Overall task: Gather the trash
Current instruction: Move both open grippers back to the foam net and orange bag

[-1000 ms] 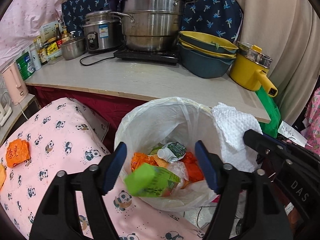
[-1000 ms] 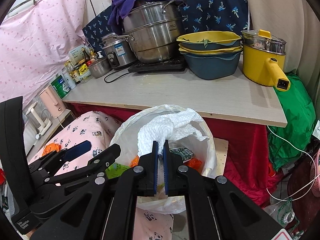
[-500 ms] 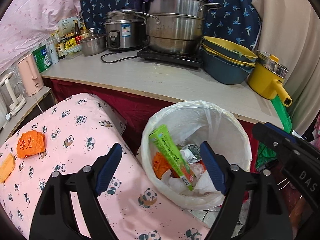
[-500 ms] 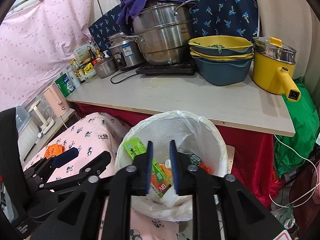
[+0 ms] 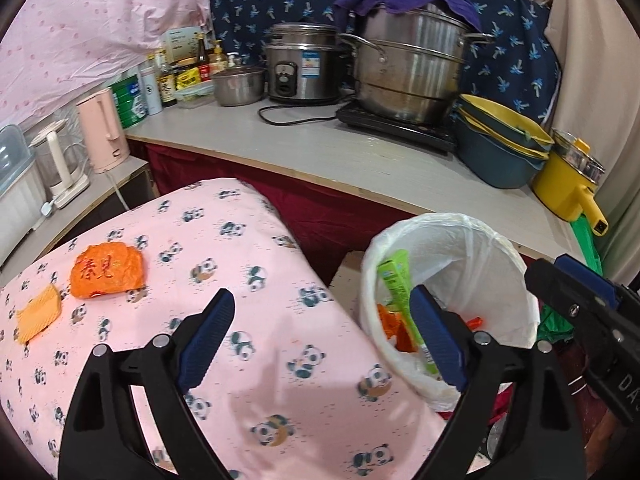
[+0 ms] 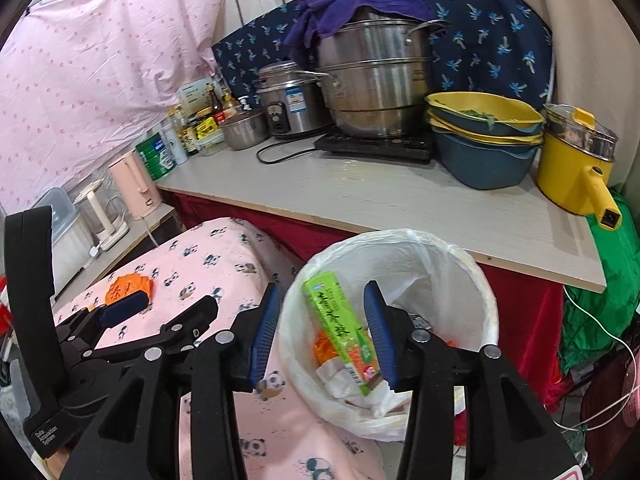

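Observation:
A bin lined with a white bag point(image 5: 516, 276) point(image 6: 472, 280) stands below the counter. A green carton point(image 6: 340, 332) point(image 5: 396, 284) leans inside it on orange wrappers and white tissue. My right gripper point(image 6: 320, 332) is open and empty above the bin. My left gripper point(image 5: 320, 340) is open and empty over the pink panda cloth point(image 5: 240, 248), left of the bin. An orange wrapper point(image 5: 106, 270) point(image 6: 128, 286) and a smaller orange piece point(image 5: 38, 318) lie on the cloth at the left.
A counter point(image 6: 400, 196) behind the bin carries a steel steamer pot point(image 6: 372, 80), rice cooker point(image 6: 288, 100), stacked blue and yellow bowls point(image 6: 484, 140), a yellow pot point(image 6: 576, 168) and bottles. A pink kettle point(image 5: 104, 132) stands on a lower shelf at left.
My right gripper opened and the white tissue dropped into the bin. The green carton fell in and now leans upright. My left gripper swung left, over the panda cloth.

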Action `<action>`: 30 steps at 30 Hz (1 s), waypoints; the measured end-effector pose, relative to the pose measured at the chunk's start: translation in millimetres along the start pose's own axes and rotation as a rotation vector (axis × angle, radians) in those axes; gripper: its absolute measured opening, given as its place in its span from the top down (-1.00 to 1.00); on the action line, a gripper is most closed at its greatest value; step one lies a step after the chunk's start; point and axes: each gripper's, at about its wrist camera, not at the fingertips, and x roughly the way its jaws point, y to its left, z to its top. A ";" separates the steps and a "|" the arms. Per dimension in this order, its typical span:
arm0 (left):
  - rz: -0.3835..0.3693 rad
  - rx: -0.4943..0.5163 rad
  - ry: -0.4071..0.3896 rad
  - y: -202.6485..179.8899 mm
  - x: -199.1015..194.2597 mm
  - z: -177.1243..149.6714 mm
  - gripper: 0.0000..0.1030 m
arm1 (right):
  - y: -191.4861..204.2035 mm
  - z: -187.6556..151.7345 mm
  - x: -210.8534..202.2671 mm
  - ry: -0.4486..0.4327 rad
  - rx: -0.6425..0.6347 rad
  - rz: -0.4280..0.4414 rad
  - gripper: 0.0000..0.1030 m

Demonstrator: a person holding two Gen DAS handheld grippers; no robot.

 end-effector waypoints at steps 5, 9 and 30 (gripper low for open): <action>0.056 -0.035 -0.008 36.8 -9.4 -2.9 -0.65 | 37.6 -3.9 5.5 0.010 -0.052 0.034 0.07; 0.097 -0.072 -0.007 71.4 -15.0 -6.1 -0.65 | 71.1 -6.6 13.0 0.025 -0.088 0.060 0.03; 0.386 -0.306 0.072 312.1 -22.6 -66.9 -0.69 | 247.4 -34.1 91.2 0.136 -0.222 0.194 -0.16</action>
